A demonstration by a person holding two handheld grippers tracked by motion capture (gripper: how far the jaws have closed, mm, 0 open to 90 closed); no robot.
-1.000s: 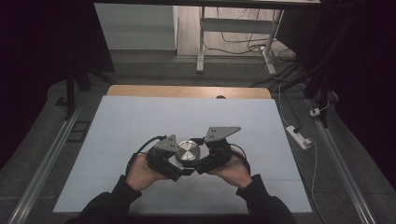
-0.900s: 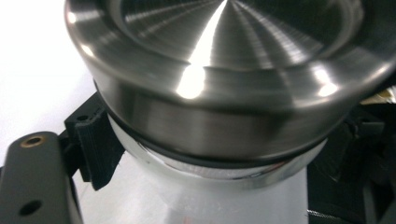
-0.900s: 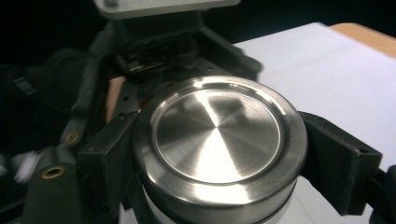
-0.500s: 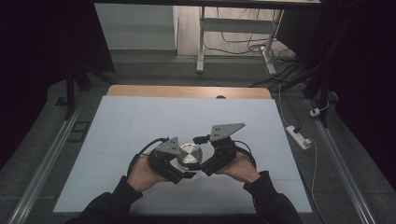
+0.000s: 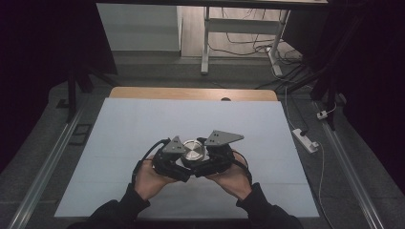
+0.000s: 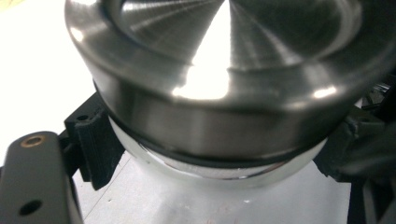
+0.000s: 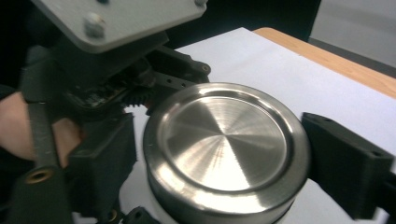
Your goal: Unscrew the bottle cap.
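Here the steel tin [image 5: 193,151] sits between both grippers — left gripper [image 5: 177,160], right gripper [image 5: 209,157]

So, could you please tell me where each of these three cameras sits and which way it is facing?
High view: fixed above the person's side, looking forward and down on the table; forearms, both hands, left gripper and right gripper meet at the round metal container.
Left gripper view: rides the left gripper, looking level at the container's side wall; its black jaws press the base.
Right gripper view: rides the right gripper, looking down on the lid; its jaws flank the lid.
All three share the container.
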